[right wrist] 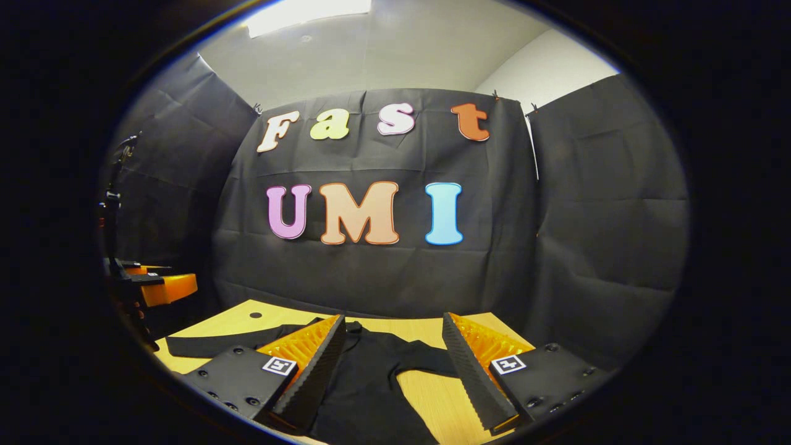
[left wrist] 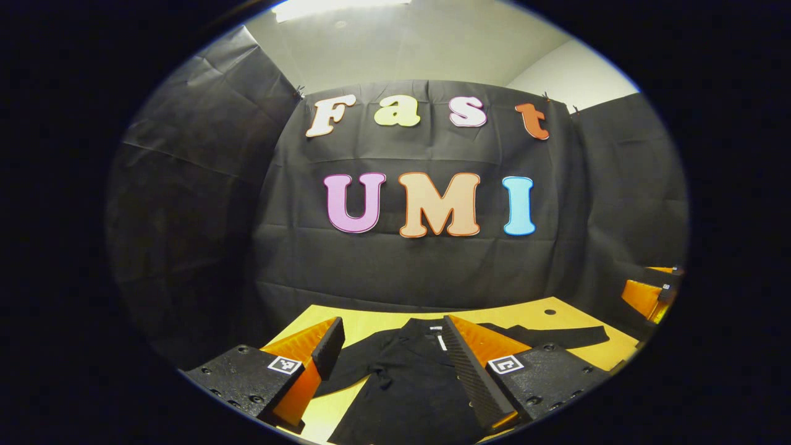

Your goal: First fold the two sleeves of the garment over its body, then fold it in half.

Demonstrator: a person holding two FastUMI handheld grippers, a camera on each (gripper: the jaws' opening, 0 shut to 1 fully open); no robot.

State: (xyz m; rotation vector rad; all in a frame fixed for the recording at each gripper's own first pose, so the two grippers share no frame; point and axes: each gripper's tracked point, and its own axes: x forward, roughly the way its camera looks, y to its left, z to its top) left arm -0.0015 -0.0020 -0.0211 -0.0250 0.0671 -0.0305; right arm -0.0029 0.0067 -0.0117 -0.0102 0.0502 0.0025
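We see the bench (left wrist: 556, 318) first, a pale wooden top running across the foot of both views. On it lies the garment (left wrist: 408, 377), dark, spread flat with its collar toward the booth wall and its body running toward us, so its long axis lies from 12 to 6 o'clock.

One sleeve (left wrist: 556, 337) stretches out toward 3 o'clock in the left gripper view; the other sleeve (right wrist: 426, 358) shows in the right gripper view, bent across the wood toward 3 o'clock. Neither is folded over the body, so we judge the first step is not yet done.

The left hand-held gripper (left wrist: 389, 352) hangs above the garment with its fingers wide apart and nothing between them; the collar sits just ahead at 12 o'clock. The right hand-held gripper (right wrist: 392, 358) is likewise spread and empty, with the cloth below and between its fingers, the body at 7 o'clock.

We judge each hand-held gripper is nearer the sleeve on its own side, and the coming move turns on reaching outward along that sleeve, then carrying it across the long axis.
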